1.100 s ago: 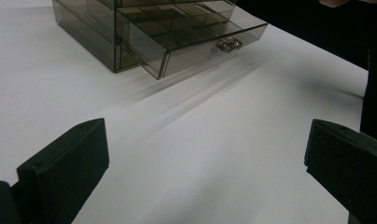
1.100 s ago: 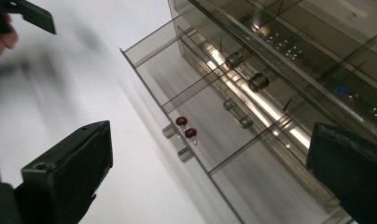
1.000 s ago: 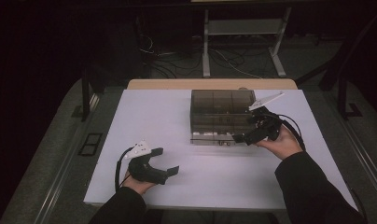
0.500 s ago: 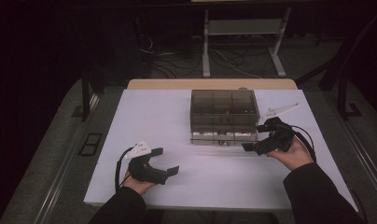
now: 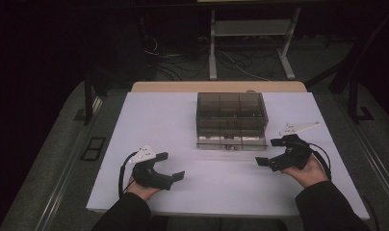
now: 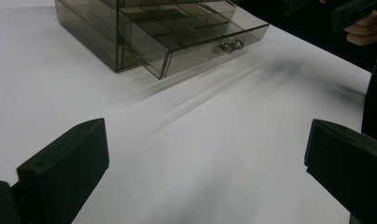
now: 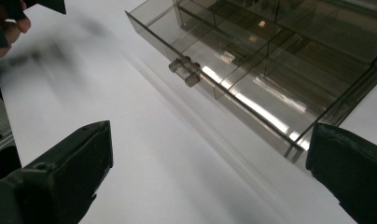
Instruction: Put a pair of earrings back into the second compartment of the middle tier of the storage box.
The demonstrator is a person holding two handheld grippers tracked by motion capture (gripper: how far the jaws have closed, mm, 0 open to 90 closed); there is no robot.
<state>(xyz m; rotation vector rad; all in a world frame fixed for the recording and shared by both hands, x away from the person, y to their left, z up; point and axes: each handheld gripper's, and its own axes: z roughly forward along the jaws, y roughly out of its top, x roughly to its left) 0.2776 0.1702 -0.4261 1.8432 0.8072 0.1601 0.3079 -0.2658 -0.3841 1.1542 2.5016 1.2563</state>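
Observation:
A smoky clear drawer box point(image 5: 231, 111) stands at the middle back of the white table top point(image 5: 149, 120). Its bottom drawer point(image 5: 231, 143) is pulled out a little, with a small clear handle point(image 7: 185, 71) on its front. The drawer point(image 6: 196, 42) has several compartments, and I see nothing in them. My left gripper point(image 5: 172, 166) rests open at the near left, well away from the box. To the right of the drawer front, my right gripper point(image 5: 267, 152) is also open, with nothing between its jaws. Both gripper views look across bare table at the drawer.
The white top covers a wooden table whose far edge point(image 5: 216, 86) shows behind the box. Beyond it, on the dark floor, stand a metal frame point(image 5: 250, 33) and loose cables point(image 5: 183, 60). The other hand point(image 6: 364, 30) shows at the top right of the left gripper view.
My right gripper has drawn back from the box's front right corner toward the near right of the table. The left gripper has stayed where it was.

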